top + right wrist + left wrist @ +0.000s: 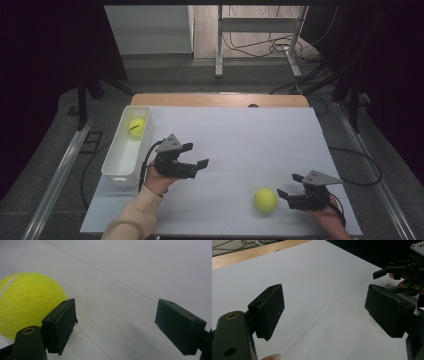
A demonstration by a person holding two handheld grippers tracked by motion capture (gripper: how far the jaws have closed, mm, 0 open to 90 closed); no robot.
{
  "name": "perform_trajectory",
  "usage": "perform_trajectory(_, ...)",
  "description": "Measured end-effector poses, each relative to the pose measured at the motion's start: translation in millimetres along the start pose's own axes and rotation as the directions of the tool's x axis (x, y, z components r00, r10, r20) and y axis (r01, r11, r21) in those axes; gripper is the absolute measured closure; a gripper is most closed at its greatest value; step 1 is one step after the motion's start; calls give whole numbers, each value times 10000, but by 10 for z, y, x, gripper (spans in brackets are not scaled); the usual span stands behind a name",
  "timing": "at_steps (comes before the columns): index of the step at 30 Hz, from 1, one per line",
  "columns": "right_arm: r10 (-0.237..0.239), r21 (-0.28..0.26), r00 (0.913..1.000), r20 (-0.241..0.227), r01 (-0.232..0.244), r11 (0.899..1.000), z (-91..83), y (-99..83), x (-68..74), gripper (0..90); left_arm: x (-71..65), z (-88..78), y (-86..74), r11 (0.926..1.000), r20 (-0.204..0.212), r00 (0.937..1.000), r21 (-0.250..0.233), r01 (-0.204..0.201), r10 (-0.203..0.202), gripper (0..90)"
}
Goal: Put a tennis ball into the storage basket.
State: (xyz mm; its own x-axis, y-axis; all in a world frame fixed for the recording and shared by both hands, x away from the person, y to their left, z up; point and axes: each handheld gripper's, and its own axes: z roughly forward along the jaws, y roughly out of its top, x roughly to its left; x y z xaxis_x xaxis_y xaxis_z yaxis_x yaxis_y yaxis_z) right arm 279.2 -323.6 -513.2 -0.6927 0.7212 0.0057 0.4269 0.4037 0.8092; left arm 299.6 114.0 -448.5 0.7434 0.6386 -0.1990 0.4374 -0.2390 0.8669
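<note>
Tennis ball (265,199) on table (240,135): right gripper (290,186) just beside it, jaws apart, empty; left gripper (195,155) well apart, jaws apart.

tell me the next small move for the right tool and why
Probably swing the right tool toward the tennis ball until the ball sits between its jaws. They stand open with nothing between them, and in the right gripper view the ball lies outside one jaw, beside it. Another tennis ball already lies in the white bin, so this one likely follows.
</note>
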Motion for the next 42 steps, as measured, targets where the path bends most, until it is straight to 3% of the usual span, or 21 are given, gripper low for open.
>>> perform_trajectory(21, -22, -71, 9999, -110, 22, 10000, 13, 16, -3, 179, -274, 260, -56, 9984, 666, 9967, 285, -482, 462, 172)
perform_trajectory(42, -23, -30, 10000, -79, 22, 10000, 11, 8, 1, 179, -351, 425, -89, 9957, 1081, 9924, 636, -666, 595, 171)
